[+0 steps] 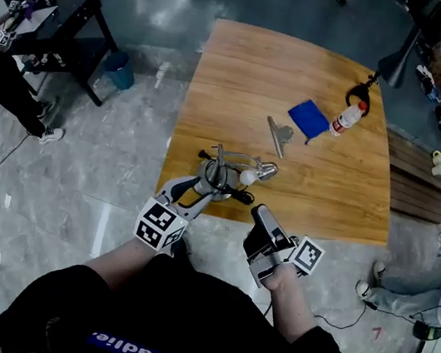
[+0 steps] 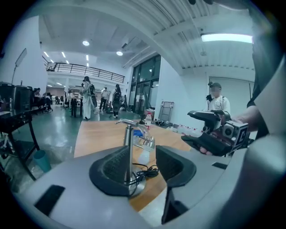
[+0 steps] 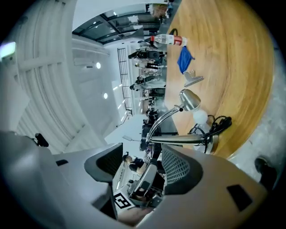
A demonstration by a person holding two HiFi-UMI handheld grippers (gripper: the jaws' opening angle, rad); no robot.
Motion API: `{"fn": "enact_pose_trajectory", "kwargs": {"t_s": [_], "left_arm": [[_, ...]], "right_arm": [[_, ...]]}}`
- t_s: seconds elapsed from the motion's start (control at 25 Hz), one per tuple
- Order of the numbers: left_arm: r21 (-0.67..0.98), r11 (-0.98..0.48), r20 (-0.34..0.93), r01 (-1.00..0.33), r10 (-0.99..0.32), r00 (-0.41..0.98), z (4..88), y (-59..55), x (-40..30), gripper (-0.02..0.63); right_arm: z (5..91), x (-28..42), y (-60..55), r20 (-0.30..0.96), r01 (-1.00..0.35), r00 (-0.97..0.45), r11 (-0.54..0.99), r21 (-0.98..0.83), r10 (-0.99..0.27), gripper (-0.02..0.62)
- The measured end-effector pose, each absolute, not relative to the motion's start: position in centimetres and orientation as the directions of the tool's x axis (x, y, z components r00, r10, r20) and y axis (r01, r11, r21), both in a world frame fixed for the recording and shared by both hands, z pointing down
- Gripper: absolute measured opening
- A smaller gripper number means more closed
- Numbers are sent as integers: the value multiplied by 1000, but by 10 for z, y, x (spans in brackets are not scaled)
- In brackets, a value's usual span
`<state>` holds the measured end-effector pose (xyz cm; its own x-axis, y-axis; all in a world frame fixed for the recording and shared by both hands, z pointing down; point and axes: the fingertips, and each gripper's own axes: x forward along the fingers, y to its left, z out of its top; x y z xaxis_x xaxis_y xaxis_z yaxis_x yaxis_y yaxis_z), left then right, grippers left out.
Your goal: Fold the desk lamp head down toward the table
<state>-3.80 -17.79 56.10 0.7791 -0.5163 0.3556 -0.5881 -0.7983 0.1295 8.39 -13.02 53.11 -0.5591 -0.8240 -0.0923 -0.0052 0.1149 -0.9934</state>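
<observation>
Head view is showing a grey polished floor (image 1: 94,174) spreading around a wooden table (image 1: 328,190). The desk lamp (image 1: 233,174) is standing at the table's near edge, its round base sitting on the wood with a black cord bunched beside it. Its curved arm is bending over, so the lamp head (image 1: 266,169) is hanging low, with the white bulb (image 1: 247,178) close to the tabletop; whether the bulb is touching the wood cannot be told.

The left gripper (image 1: 200,186) is reaching in at the lamp's base from the near side. In the left gripper view its jaws are standing spread apart (image 2: 142,163), with the lamp's upright post (image 2: 129,152) showing in the gap, close to the left pad but not squeezed.

The right gripper (image 1: 258,214) is hovering off the table's near edge, apart from the lamp. In the right gripper view its jaws are gaping wide (image 3: 142,163) with nothing between them, and the lamp post (image 3: 178,138) is lying beyond them.

Farther back, a blue cloth (image 1: 308,118) is lying on the wood, a plastic bottle (image 1: 348,118) is lying just beside it, and a metal clip (image 1: 278,134) is resting between the cloth and the lamp.
</observation>
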Motion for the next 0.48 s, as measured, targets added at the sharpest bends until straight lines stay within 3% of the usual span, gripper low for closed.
{"fn": "enact_pose_trajectory", "kwargs": {"t_s": [0.32, 0.48], "left_arm": [[275, -710, 209, -648, -613, 761, 477, -49, 1, 176], [274, -773, 142, -573, -556, 819, 428, -1, 14, 176]], "right_arm": [[470, 110, -33, -120, -251, -708, 407, -878, -696, 258], [422, 96, 13, -77, -456, -764, 620, -639, -641, 255]]}}
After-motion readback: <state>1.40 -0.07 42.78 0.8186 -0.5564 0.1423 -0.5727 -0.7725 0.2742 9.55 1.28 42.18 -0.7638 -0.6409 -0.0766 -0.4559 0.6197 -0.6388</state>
